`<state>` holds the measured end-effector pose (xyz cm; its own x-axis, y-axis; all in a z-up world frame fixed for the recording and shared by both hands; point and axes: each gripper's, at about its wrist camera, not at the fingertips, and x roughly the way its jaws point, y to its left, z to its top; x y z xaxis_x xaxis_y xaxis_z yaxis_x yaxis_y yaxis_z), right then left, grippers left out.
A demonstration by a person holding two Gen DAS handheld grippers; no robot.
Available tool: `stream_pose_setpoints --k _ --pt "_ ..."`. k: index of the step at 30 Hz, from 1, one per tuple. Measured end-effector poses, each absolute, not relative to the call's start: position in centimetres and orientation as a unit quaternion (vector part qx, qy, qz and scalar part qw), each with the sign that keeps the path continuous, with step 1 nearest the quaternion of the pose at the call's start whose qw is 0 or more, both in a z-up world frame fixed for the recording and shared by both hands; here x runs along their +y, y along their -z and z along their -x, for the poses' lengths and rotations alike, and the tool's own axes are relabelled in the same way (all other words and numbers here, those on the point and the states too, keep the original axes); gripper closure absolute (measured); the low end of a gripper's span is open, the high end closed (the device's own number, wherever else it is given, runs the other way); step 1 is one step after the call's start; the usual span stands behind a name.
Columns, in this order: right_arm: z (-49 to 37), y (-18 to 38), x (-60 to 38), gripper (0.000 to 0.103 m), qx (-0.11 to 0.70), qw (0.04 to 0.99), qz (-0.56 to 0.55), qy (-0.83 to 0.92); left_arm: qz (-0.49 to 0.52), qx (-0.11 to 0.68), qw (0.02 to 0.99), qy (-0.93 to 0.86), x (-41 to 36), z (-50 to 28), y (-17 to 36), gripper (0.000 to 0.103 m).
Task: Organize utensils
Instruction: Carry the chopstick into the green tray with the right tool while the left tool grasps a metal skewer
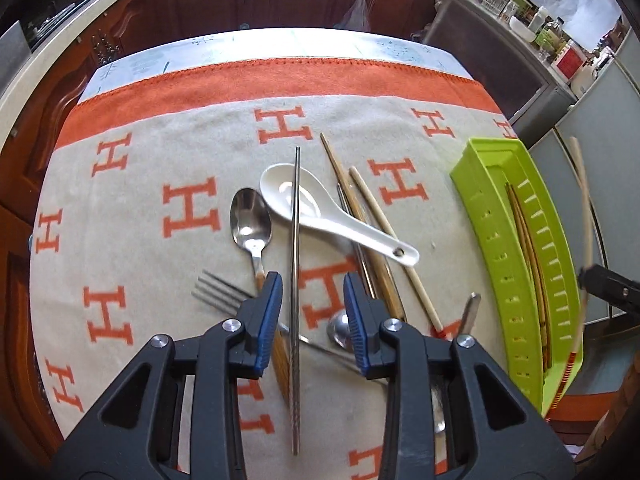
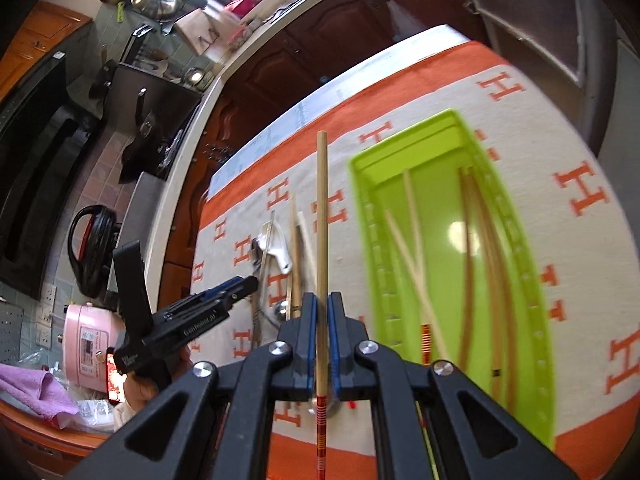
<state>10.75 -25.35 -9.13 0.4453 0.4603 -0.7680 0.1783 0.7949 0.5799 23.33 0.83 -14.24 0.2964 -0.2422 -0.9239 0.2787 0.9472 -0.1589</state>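
So, going left to right, your left gripper point(image 1: 312, 322) hangs part-open and empty over the fork point(image 1: 218, 290), spoons and steel chopstick point(image 1: 296, 280) yet unsorted on the cloth point(image 1: 132, 200), your right gripper point(image 2: 322, 334) pinches a pale chopstick point(image 2: 322, 216), and the green tray point(image 2: 532, 320) holds only chopsticks.

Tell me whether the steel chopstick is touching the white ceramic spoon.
Touching. The left wrist view shows the steel chopstick lying straight across the bowl of the white ceramic spoon, resting on its rim with no gap visible.
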Motion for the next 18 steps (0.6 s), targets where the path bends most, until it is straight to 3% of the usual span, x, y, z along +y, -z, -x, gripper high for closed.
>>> stream_pose_setpoints --k 14,18 --pt "-12.9 10.9 -27.8 0.097 0.562 0.809 -0.168 0.033 -0.042 0.604 0.783 0.144 -1.1 -26.3 17.7 0.089" --pt "-12.9 12.2 -27.5 0.097 0.577 0.797 -0.174 0.027 -0.047 0.604 0.783 0.141 -1.2 -26.2 18.0 0.09"
